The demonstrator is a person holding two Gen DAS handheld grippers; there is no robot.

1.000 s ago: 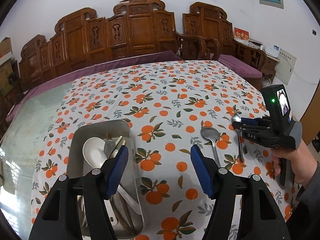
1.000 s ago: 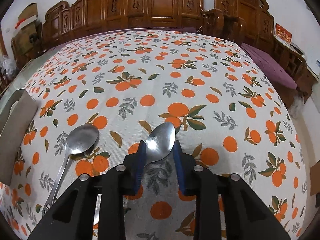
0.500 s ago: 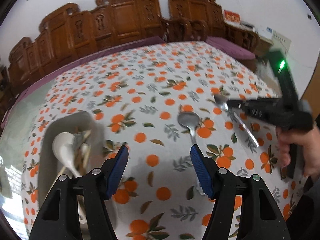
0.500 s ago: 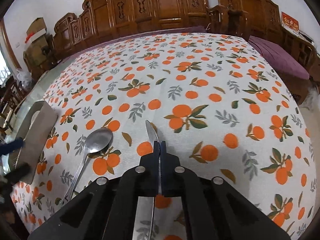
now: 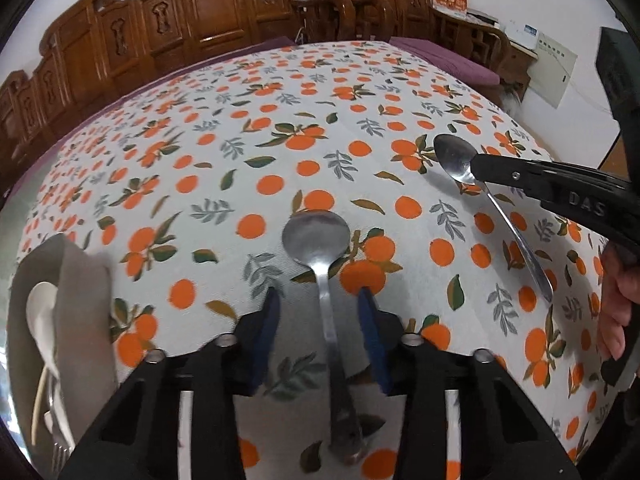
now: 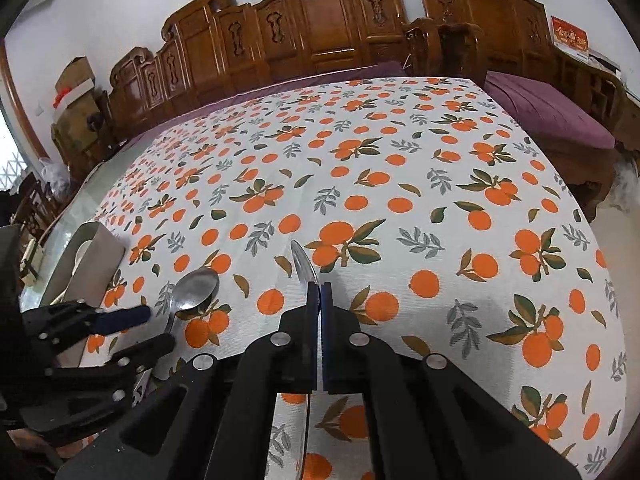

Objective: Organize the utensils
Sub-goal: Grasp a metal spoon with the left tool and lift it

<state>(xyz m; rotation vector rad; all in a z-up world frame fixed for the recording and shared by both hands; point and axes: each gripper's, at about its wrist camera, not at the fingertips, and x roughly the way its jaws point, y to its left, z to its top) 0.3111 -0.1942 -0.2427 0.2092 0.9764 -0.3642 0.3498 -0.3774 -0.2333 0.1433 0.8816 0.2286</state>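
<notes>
White tablecloth (image 5: 248,152) printed all over with orange fruits plus green, grey and brown leaves. Silver metal spoon (image 5: 316,240) at centre, framed by black left gripper (image 5: 318,308) with blue finger pads (image 5: 370,332). Second silver spoon (image 5: 456,156) at 2 o'clock, pinched in black right gripper (image 6: 319,292), also blue-padded. Grey metal tray (image 5: 80,280) at 8 o'clock, holding a white spoon (image 5: 40,316). Carved reddish-brown wooden benches (image 6: 320,24) at 12 o'clock, purple cushion (image 6: 548,108) at 2 o'clock, white wall (image 6: 80,4) behind.

orange-print tablecloth (image 6: 400,184), carved wooden benches (image 6: 320,28), purple cushion (image 6: 548,116), cardboard box (image 6: 74,84)
</notes>
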